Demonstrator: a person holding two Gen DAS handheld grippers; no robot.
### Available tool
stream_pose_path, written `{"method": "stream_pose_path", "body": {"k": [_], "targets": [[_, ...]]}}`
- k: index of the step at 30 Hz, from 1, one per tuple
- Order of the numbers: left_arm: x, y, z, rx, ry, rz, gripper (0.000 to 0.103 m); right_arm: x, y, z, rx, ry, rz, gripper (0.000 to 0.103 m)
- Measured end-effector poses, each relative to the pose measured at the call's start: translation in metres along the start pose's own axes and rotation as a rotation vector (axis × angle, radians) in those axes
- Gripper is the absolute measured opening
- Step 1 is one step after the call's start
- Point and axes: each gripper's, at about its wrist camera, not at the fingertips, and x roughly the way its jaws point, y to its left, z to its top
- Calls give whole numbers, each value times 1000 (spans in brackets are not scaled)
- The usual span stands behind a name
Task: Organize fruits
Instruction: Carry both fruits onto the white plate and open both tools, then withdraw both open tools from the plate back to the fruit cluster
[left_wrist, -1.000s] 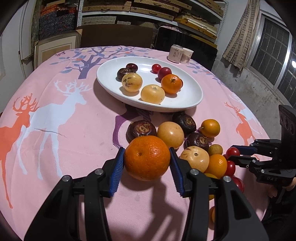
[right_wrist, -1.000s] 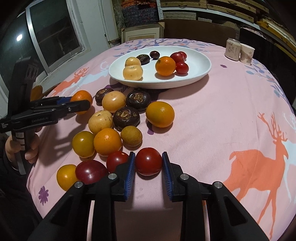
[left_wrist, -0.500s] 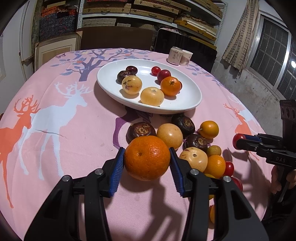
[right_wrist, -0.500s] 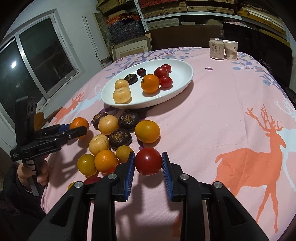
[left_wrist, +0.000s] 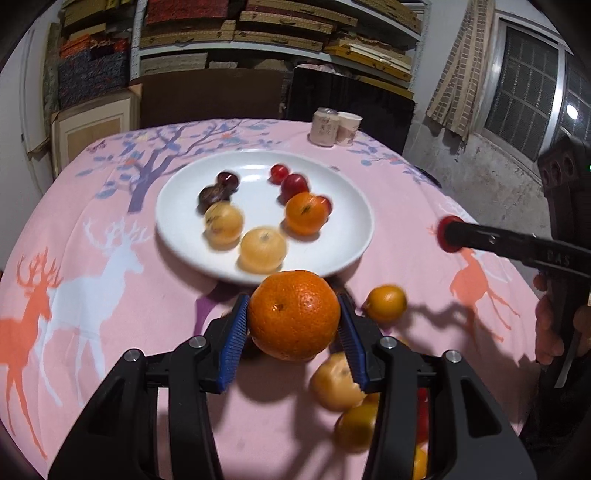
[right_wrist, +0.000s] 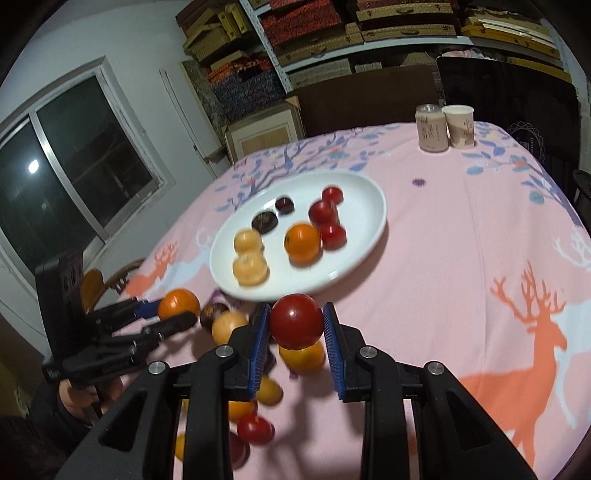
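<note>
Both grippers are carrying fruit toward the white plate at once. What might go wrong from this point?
1. The left gripper holds the orange and the right gripper the red tomato; heading for the same white plate, they may collide.
2. The plate already holds fruit, so a careless drop could knock pieces rolling.
3. Both fruits are round and pinched only at their sides; either might slip onto the loose pile below.

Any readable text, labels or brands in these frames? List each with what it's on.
"DAS" on the right gripper finger, in the left wrist view.
Left gripper: white print on its body, too blurred to read.
Can: print too small to read.
Cup: print too small to read.
Nothing else readable.
</note>
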Motion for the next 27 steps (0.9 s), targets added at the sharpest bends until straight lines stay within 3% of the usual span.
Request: {"method": "stream_pose_path", "body": {"k": [7,13,15,17,21,27], "targets": [[55,-22,43,35,41,-4,46,58,-24,51,68,11,-33,30],[89,-25,44,51,101,5,48,93,-33,46,57,48,-59,31],[85,-23,45,45,82,-3,61,91,-34,44,54,30,-64,46],[74,-21,44,39,40,-5,68,83,-33,44,52,-5,-61,47],[47,-18,37,49,-19,1,69,61,-37,41,66,-81,-54,52],[10,-18,6,58,-17,-21,70,44,-42,16,84,-74,-79,57]]}}
